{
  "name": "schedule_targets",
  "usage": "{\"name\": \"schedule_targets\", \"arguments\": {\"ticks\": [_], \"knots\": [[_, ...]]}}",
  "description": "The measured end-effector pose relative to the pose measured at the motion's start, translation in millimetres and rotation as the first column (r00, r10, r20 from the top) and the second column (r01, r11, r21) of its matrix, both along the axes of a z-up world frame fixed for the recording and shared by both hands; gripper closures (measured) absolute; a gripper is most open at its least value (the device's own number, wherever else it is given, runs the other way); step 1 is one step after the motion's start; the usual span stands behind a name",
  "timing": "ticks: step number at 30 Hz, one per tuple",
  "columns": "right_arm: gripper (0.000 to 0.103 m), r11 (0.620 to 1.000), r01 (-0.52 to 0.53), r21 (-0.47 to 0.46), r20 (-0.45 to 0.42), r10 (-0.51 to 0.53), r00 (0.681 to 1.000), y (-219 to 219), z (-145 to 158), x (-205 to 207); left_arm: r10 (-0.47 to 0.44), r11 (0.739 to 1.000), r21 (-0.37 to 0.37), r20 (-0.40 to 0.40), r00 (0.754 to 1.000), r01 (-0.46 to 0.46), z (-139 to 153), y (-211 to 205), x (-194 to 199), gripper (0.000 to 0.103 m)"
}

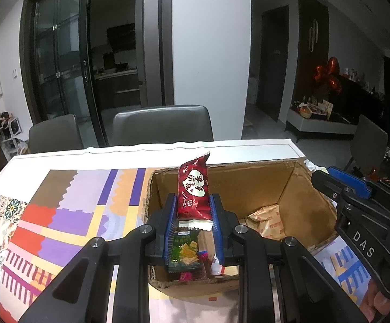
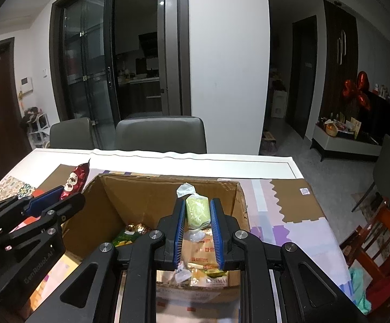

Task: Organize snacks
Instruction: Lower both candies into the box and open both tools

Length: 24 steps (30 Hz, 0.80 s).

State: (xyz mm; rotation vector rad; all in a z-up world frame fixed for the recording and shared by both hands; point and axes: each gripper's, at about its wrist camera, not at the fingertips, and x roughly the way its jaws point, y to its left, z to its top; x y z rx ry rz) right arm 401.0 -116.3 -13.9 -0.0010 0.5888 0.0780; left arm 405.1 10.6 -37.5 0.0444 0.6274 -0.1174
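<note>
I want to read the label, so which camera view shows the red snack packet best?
The left wrist view: the red snack packet stands upright and front-on in the left gripper, above the cardboard box. The right wrist view shows only its upper part, small and partly hidden by that gripper.

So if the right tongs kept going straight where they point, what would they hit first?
Probably the far inner wall of the cardboard box, or the snacks on its floor; depth is hard to judge. The right tongs are clamped on a pale green wrapped snack, which would touch first.
</note>
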Motion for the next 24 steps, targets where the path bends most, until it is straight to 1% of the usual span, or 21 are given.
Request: {"name": "schedule_targets", "arguments": {"ticks": [5,7,8,10,11,12,14,15,16,18,20,24], "knots": [[0.083,1.000,0.001,0.000,-0.024,-0.001,1.000,2.9,-7.0,9.2,-0.004,1.000,0.012,-0.010,1.000,0.004,-4.2,-3.0,4.2,0.078],[0.082,1.000,0.002,-0.002,-0.031,-0.002,1.000,3.3,-8.4,12.9,0.007,1.000,0.027,-0.011,1.000,-0.006,-5.1,-2.0,6.4,0.073],[0.082,1.000,0.007,-0.012,-0.033,-0.007,0.999,4.1,-9.2,13.8,0.009,1.000,0.028,-0.011,1.000,-0.009,-5.1,-1.8,6.4,0.068],[0.081,0.999,0.015,-0.028,-0.031,-0.016,0.999,4.9,-8.7,13.6,0.015,1.000,0.028,-0.014,1.000,-0.014,-6.3,0.3,6.9,0.064],[0.074,0.999,0.015,-0.035,-0.034,-0.016,0.999,5.4,-9.1,14.0,0.018,0.999,0.028,-0.017,1.000,-0.018,-7.0,0.9,7.2,0.062],[0.061,0.999,0.016,-0.036,-0.034,-0.018,0.999,5.5,-8.9,13.5,0.021,0.999,0.027,-0.018,1.000,-0.021,-7.4,1.4,6.6,0.060],[0.048,0.999,0.024,-0.029,-0.029,-0.025,0.999,4.2,-8.6,12.2,0.029,0.999,0.032,-0.019,0.999,-0.028,-7.8,2.7,5.6,0.057],[0.044,0.999,0.031,-0.027,-0.025,-0.032,0.999,3.0,-8.4,11.1,0.032,0.999,0.034,-0.017,0.999,-0.031,-7.6,3.1,4.5,0.054],[0.043,0.999,0.035,-0.027,-0.024,-0.036,0.999,2.6,-8.5,10.2,0.036,0.999,0.038,-0.016,0.999,-0.036,-7.1,3.4,3.2,0.052],[0.043,0.999,0.035,-0.026,-0.026,-0.036,0.999,1.7,-9.5,9.9,0.044,0.998,0.040,-0.011,0.999,-0.044,-5.6,4.9,0.8,0.043],[0.043,0.999,0.037,-0.026,-0.029,-0.038,0.999,1.2,-9.4,8.8,0.056,0.998,0.040,-0.003,0.998,-0.056,-3.3,7.2,-2.0,0.038],[0.036,0.999,0.038,-0.021,-0.024,-0.039,0.999,0.1,-5.6,5.4,0.080,0.996,0.041,0.007,0.997,-0.081,1.6,12.0,-8.3,0.034]]}}
